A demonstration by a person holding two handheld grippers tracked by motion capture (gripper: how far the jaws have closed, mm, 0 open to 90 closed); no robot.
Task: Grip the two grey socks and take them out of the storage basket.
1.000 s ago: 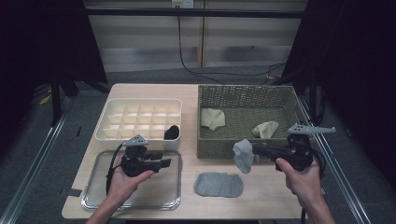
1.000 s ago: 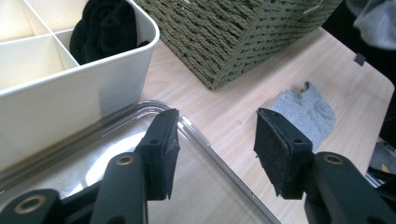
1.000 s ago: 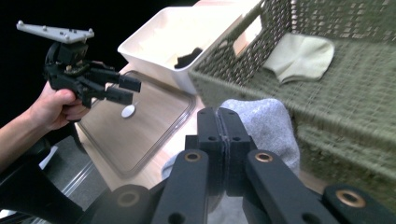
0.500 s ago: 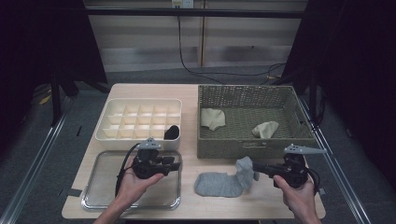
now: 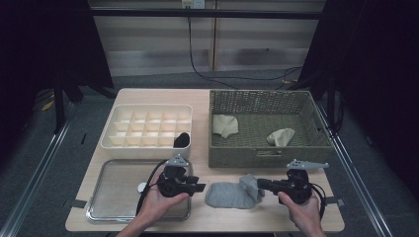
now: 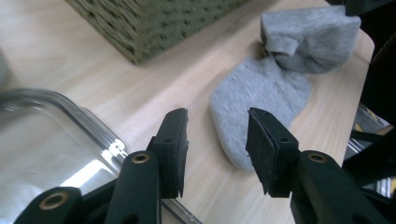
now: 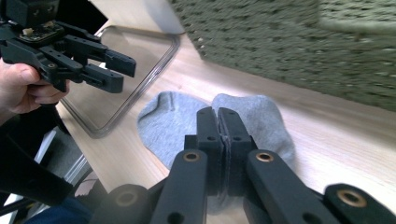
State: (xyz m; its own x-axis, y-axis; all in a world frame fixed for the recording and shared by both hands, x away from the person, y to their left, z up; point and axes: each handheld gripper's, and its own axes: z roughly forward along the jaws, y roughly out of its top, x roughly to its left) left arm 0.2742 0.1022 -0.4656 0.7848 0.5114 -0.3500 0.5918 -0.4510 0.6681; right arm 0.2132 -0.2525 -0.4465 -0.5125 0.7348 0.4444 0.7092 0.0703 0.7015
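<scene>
Clenched tight on a soft grey knitted sock (image 7: 177, 123), the right gripper (image 5: 261, 185), jaws pressed together with a fold of the fabric pinched between them. Spread flat on the pale wooden table (image 5: 321, 217) past those jaws, one rounded lobe to either side of the tips, a seam line running down the left lobe. Draped and doubled over at the pinched end, smooth and limp elsewhere, lying just ahead of the jaw tips in the high view.

Half apart, the left gripper (image 6: 217, 140), jaws having just opened a little, nothing pressed between the pads (image 6: 173, 144). Seen straight beyond that gap, the same sock's rounded toe end, close to the right-hand jaw yet not touched by it. Farther along the same line, the lifted folded end, bunched into a thick grey pad.

Under and beside the left-hand jaw, a shiny rectangular metal tray (image 5: 116, 197) with rounded corners. Farther off past both pairs of jaws, a green woven wicker basket (image 5: 257, 155); beyond the tray, a cream plastic box of square compartments (image 5: 148, 145).
</scene>
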